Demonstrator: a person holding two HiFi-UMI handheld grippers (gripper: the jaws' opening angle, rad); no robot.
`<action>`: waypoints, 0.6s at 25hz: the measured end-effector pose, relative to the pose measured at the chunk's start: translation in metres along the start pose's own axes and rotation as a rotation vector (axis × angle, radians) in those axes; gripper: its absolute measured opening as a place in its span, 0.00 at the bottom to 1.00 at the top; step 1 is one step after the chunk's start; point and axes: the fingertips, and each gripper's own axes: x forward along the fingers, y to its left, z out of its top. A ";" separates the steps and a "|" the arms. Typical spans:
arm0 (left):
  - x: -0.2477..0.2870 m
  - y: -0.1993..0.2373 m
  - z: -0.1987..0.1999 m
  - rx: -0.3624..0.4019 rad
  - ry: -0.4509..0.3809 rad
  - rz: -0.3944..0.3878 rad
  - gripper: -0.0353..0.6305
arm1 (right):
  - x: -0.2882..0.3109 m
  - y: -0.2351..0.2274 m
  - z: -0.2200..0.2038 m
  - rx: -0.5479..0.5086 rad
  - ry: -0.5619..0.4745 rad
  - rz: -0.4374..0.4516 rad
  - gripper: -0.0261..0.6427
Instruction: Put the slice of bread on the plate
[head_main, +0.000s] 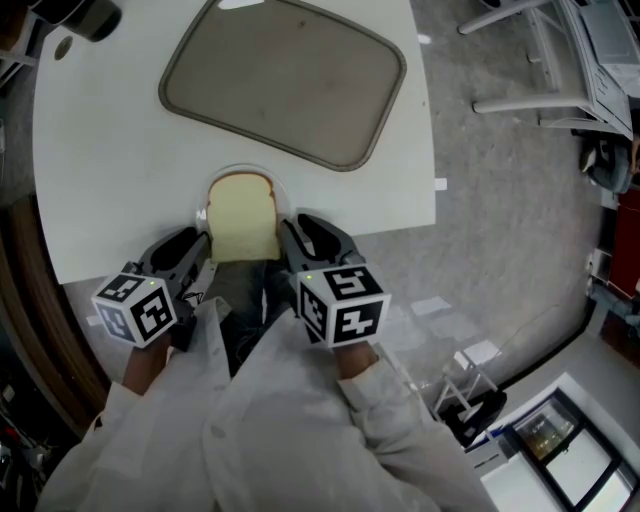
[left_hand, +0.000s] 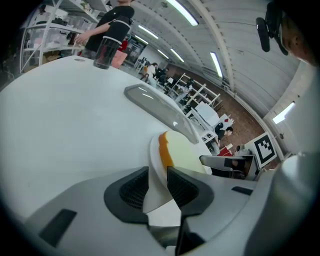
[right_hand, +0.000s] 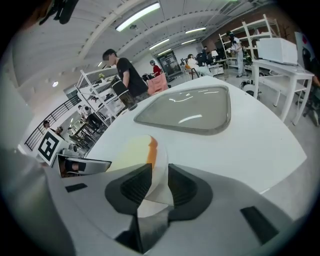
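Pale yellow with an orange-brown crust, the bread (head_main: 242, 218) lies flat on the plate (head_main: 240, 169) at the near edge of the white table (head_main: 100, 150). Its rounded top points to the far side, toward the grey tray (head_main: 285, 75) that sits well beyond it.

The left gripper (head_main: 198, 240) is clamped on the plate's left rim and the right gripper (head_main: 295, 232) on its right rim. In each gripper view the thin edge of the plate runs between the ribbed black pads, with the bread just beyond them. Neither pair of jaws touches the bread itself.

By the look of things the slice is where the task wants it, so what is being handled now is the plate. The plate is stiff, smooth and probably slippery (it looks glassy from the right gripper view and white from the left, so I cannot be sure of the material). A pinch on a thin rim gives little purchase, so both holds should stay level with each other or the plate may pivot.

The bread will be very light, soft and easy to dent. It rests loose on the plate, so a tilt could slide it off toward the near side. If it had to be picked up, the firmer crust at the sides would be the place to grip it, with only a gentle squeeze, since the middle would crush or tear.
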 end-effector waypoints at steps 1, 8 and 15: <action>0.000 0.000 0.000 -0.002 0.001 -0.001 0.20 | 0.000 -0.001 -0.001 0.002 0.003 0.001 0.17; 0.001 0.000 0.001 -0.014 -0.005 -0.004 0.20 | 0.006 -0.004 -0.002 0.010 0.020 0.000 0.17; 0.002 0.000 0.005 -0.031 -0.022 -0.013 0.20 | 0.009 -0.004 -0.007 0.021 0.046 0.002 0.17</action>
